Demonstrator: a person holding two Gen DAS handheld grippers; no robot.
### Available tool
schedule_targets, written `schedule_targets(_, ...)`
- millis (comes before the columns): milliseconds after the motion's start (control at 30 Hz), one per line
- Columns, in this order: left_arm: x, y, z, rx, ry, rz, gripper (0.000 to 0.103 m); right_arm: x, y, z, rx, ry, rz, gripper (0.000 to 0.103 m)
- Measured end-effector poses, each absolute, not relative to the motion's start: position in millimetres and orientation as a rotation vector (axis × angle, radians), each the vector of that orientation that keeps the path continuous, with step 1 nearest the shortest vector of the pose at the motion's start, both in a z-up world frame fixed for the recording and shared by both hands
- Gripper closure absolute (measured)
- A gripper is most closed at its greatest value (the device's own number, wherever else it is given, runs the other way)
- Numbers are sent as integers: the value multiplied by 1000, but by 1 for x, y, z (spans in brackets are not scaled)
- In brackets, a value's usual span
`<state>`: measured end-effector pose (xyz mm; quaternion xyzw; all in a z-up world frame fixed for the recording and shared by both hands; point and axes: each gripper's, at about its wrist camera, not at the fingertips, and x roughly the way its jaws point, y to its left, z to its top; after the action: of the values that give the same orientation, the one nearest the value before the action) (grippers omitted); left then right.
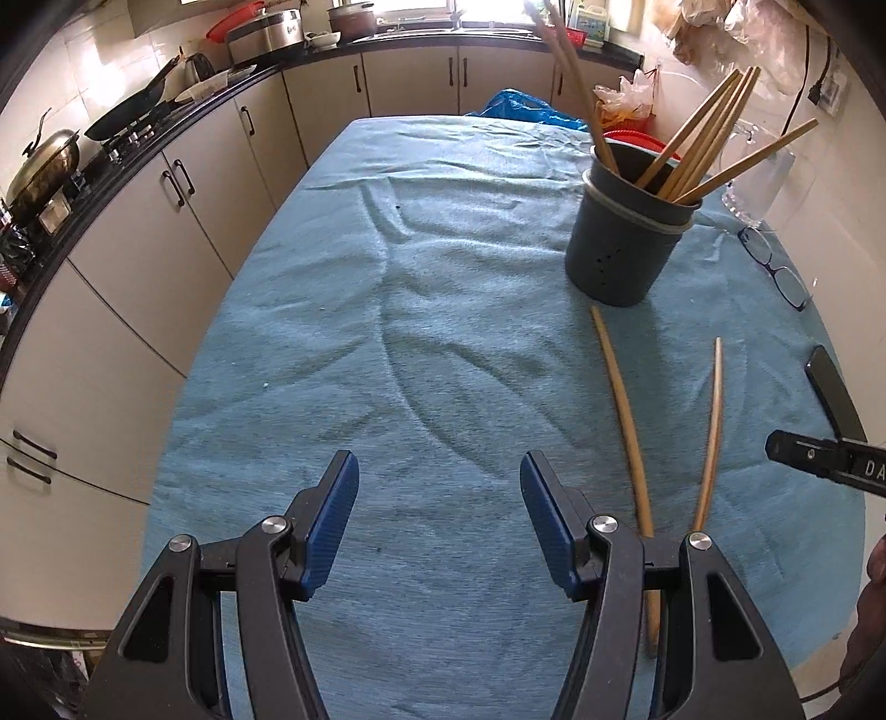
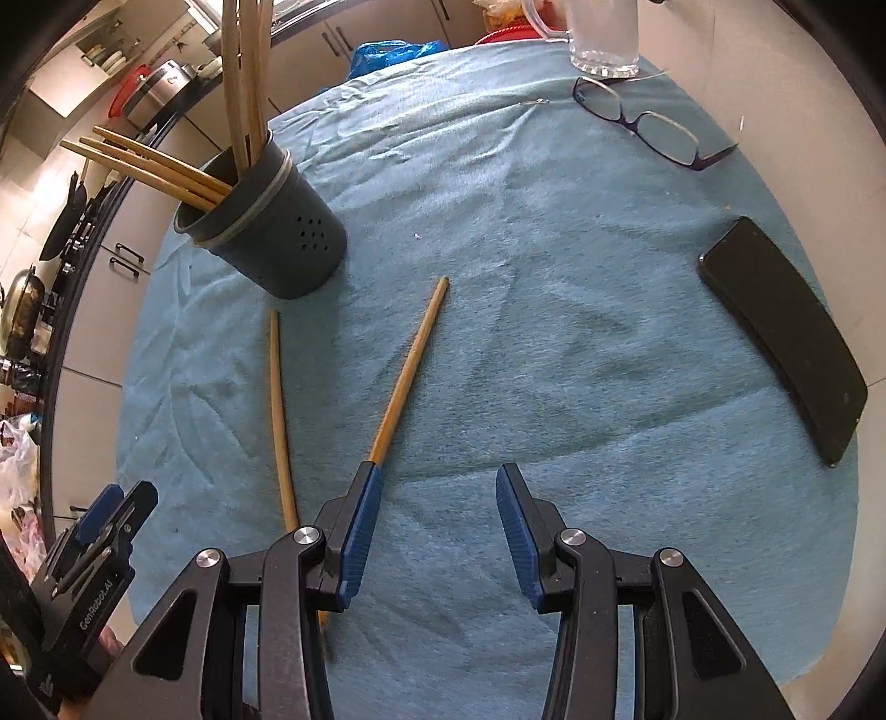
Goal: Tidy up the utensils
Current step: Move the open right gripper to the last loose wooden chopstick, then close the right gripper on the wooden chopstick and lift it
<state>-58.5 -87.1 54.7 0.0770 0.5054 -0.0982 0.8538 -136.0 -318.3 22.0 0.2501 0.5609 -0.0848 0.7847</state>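
Note:
A dark grey utensil holder (image 1: 626, 243) (image 2: 277, 232) stands on the blue cloth (image 1: 421, 310) (image 2: 554, 310) with several wooden chopsticks (image 1: 703, 149) (image 2: 160, 166) in it. Two loose chopsticks lie on the cloth in front of it: one (image 1: 623, 410) (image 2: 279, 421) on the left, one (image 1: 711, 437) (image 2: 410, 365) on the right. My left gripper (image 1: 437, 471) is open and empty, left of both. My right gripper (image 2: 437, 482) is open and empty above the cloth; its left finger overlaps the near end of the right chopstick.
Glasses (image 2: 648, 124) (image 1: 775, 266), a black phone (image 2: 786, 338) (image 1: 830, 387) and a clear jug (image 2: 603, 33) sit on the table's right side. A blue bag (image 1: 526, 108) lies at the far end. Kitchen cabinets and a counter (image 1: 166, 183) with pans run along the left.

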Motion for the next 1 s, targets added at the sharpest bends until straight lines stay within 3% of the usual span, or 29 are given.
schedule_targets(400, -51, -60, 46, 158, 1086, -179, 43, -108, -285, -2, 484, 1282, -170, 57)
schedule_targets(567, -46, -62, 41, 147, 1106, -200, 43, -110, -273, -8, 396, 1310, -167, 69)
schedule_targets(667, -43, -71, 40, 144, 1115, -231, 44, -115, -277, -9, 377, 1316, -163, 82)
schedule_targets(1000, -14, -124, 35, 75, 1205, -406, 44, -148, -320, -9, 390, 1328, -226, 84)
